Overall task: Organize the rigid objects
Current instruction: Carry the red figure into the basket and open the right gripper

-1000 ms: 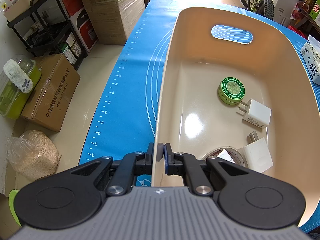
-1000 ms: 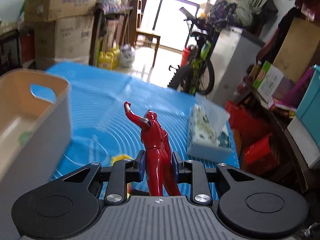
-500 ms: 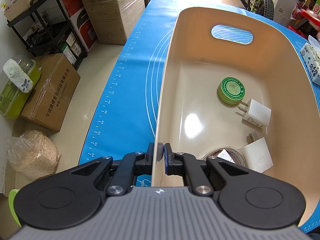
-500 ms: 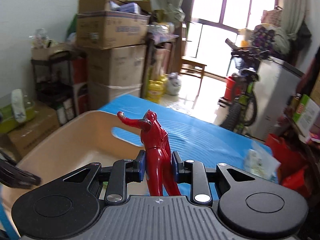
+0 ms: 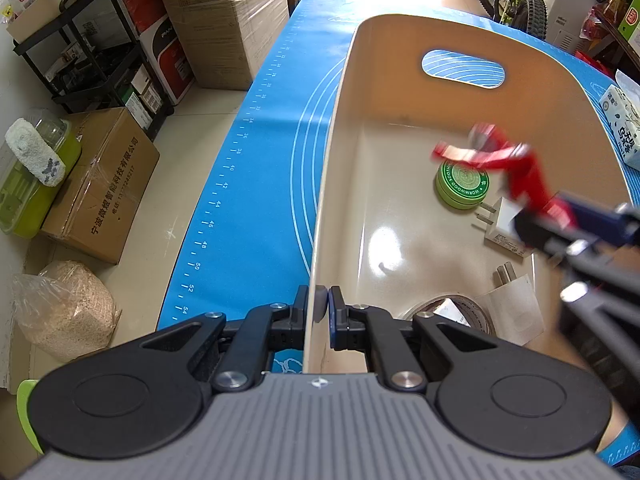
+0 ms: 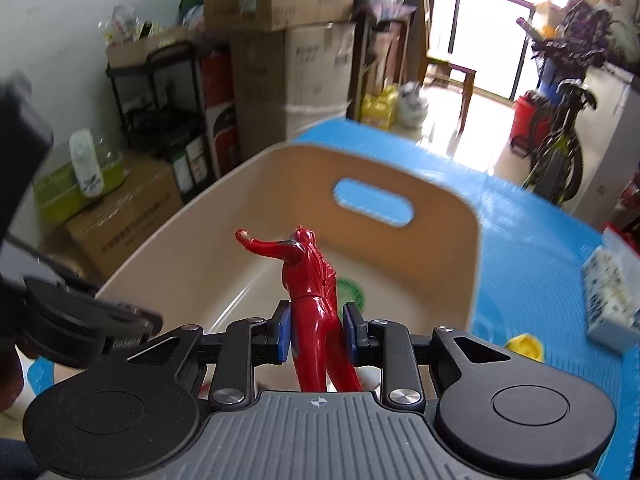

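Risk: right tongs (image 6: 318,338) clamped the red figure (image 6: 314,280) over the bin (image 5: 336,184); early release could strike the green tin (image 5: 462,186). Left tongs (image 5: 318,306) pinched the rim.

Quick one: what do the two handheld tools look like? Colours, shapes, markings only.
Both match. Left tool and right tool: black linkage arms with silver pivot screws, two round black discs at the sides, a grey ribbed body with a small crosshair mark, and blue pads on the fingertips. No cables or sleeves are visible.
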Action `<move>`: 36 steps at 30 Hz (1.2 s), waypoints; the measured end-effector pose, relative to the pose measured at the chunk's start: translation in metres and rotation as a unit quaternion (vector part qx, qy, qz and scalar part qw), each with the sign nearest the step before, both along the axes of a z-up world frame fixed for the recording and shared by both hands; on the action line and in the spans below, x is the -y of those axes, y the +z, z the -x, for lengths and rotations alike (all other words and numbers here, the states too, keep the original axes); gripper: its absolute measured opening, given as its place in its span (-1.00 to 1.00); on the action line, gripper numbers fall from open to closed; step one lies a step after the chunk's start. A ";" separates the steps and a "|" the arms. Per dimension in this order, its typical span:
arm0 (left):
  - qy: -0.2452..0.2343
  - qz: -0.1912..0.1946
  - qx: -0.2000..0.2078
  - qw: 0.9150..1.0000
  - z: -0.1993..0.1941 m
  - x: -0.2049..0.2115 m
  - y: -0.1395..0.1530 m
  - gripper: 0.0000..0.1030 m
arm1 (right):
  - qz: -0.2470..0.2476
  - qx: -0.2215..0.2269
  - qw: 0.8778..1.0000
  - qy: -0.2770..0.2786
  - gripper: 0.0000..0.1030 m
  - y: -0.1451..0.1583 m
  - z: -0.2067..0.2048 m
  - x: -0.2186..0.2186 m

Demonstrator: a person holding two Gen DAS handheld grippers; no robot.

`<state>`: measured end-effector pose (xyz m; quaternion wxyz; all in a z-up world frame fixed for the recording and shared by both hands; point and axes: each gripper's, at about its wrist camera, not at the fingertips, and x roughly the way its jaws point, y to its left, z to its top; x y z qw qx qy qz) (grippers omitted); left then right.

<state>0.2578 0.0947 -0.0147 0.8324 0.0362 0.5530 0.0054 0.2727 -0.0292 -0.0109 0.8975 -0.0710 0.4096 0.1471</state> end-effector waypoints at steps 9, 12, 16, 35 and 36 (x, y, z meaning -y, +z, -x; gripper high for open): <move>0.000 0.000 0.000 1.000 0.000 0.001 0.000 -0.80 | -0.018 -0.090 0.996 -0.009 -0.28 -0.036 -0.007 0.004; 0.000 -0.001 0.000 1.000 0.000 0.001 0.000 -0.80 | -0.013 -0.077 0.997 0.008 -0.02 -0.033 0.000 0.003; 0.000 -0.001 0.000 1.000 0.000 0.002 -0.001 -0.80 | -0.038 -0.061 0.997 0.009 0.26 -0.019 0.009 0.010; 0.000 -0.002 -0.001 1.000 -0.001 0.002 -0.001 -0.79 | -0.052 0.055 0.984 -0.163 0.62 0.020 0.023 0.134; 0.000 -0.002 -0.001 1.000 0.000 0.002 -0.001 -0.79 | -0.051 0.053 0.983 -0.170 0.62 0.015 0.023 0.140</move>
